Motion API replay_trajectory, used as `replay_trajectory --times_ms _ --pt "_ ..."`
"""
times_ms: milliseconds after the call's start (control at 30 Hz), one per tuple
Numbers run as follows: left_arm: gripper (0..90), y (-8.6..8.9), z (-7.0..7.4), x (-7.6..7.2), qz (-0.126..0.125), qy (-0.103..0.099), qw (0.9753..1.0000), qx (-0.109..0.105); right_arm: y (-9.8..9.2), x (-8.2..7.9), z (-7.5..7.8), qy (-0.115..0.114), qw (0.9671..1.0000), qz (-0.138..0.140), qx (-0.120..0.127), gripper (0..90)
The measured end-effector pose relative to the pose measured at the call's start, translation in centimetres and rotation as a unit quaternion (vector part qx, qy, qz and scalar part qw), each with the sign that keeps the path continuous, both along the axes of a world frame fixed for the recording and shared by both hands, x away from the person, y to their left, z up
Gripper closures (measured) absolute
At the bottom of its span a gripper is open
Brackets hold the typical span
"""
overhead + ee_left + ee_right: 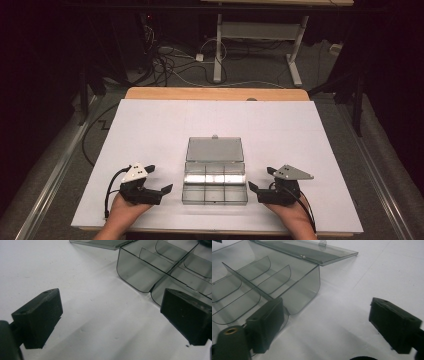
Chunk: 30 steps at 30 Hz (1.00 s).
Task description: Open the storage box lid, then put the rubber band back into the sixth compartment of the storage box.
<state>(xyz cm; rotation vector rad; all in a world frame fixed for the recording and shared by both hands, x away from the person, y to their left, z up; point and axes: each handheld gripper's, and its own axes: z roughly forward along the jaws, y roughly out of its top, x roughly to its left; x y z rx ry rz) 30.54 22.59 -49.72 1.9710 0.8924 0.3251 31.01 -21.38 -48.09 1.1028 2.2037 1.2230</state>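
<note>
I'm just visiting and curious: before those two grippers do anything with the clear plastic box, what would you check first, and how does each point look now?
1. Box lid open, lying flat behind it: ok.
2. Compartments hold nothing: ok, as far as the views show.
3. Left gripper open, holding nothing: ok.
4. Right gripper open, holding nothing: ok.
5. Both grippers beside the box, apart from it: ok.
6. White table surface around the box bare: ok.
</note>
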Motion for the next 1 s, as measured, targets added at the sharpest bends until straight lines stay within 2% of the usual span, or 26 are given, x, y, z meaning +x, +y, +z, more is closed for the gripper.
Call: replay_trajectory --times_ms 33,133,333,1000 --pt "0.0 0.0 0.0 0.0 0.001 0.001 1.0000 0.000 0.0 0.0 0.0 -0.002 1.0000 0.001 -0.003 7.4" --pt "0.0 0.1 0.0 0.2 0.002 0.007 1.0000 -0.003 0.1 0.0 0.0 -0.004 1.0000 -0.003 -0.006 0.3" --pt "0.0 0.0 -0.1 0.3 0.009 0.013 0.9999 0.004 -0.1 -0.2 0.1 -0.005 0.9998 -0.014 -0.010 0.2" --pt "0.0 -0.3 -0.1 0.4 -0.003 0.016 0.9998 0.012 -2.2 -0.6 0.6 -0.009 0.9993 -0.035 -0.012 1.1"
